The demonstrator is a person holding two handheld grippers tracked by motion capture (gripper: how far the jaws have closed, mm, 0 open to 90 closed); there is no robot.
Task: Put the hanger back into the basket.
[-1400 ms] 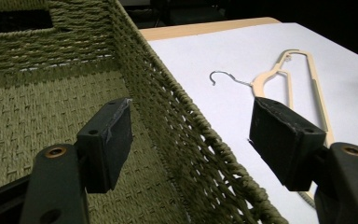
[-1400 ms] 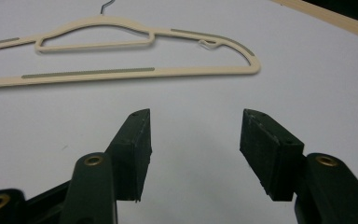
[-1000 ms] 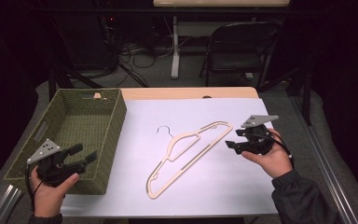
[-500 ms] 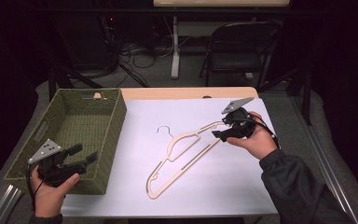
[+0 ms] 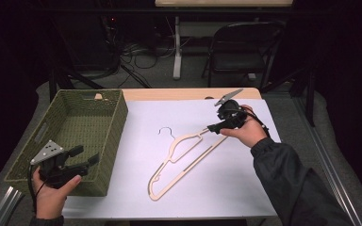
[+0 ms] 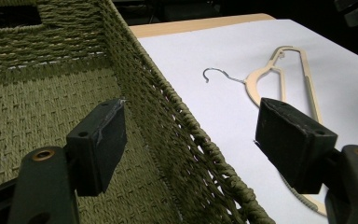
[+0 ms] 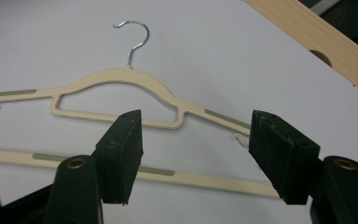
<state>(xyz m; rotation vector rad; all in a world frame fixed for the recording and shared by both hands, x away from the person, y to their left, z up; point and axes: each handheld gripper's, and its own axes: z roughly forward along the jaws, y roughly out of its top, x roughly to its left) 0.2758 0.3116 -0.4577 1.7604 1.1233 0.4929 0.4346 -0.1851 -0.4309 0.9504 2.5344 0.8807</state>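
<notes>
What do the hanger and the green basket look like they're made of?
The hanger: a cream body, matte and flat, probably plastic or pressed wood; its grey strips look like non-slip rubber. Its hook is shiny thin wire, evidently metal. The basket: olive-green woven cord or paper rope, judging by the twisted strands and braided rim; the exact fibre is unclear.

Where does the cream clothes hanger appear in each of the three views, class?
High view: clothes hanger lies diagonally at centre, on the white sheet.
Left gripper view: upper right, beyond the woven basket.
Right gripper view: across the middle, partly between the open jaws.
Shared landmark: its metal hook.
</notes>
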